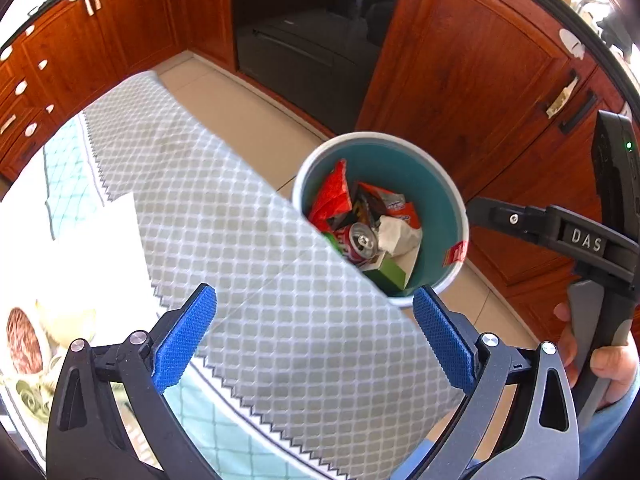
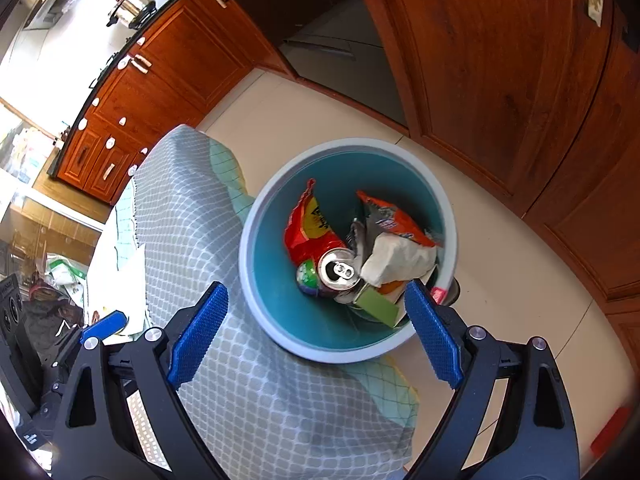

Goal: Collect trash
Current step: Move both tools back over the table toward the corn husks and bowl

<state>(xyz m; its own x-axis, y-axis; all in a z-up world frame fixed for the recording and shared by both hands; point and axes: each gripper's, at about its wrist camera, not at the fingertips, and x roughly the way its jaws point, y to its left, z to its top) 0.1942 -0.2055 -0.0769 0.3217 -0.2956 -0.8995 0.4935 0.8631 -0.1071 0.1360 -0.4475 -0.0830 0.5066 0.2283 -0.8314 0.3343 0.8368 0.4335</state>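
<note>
A round bin [image 1: 432, 184] with a teal inside and a pale rim stands on the floor beside the table; it also shows in the right wrist view [image 2: 280, 292]. In it lie a drink can [image 2: 338, 270], red snack bags [image 2: 308, 228], crumpled white paper [image 2: 400, 258] and a green box [image 2: 378, 306]. My left gripper [image 1: 314, 336] is open and empty above the grey-checked tablecloth [image 1: 248, 232]. My right gripper [image 2: 316, 332] is open and empty just above the bin's near rim. The right tool's black body [image 1: 560, 232] shows at the right of the left wrist view.
Wooden cabinets [image 1: 472, 60] and a dark oven [image 1: 312, 28] stand behind the bin. White paper [image 1: 80, 248] and a plate of food [image 1: 24, 344] lie on the table at left. A pot [image 2: 132, 4] stands on the far counter.
</note>
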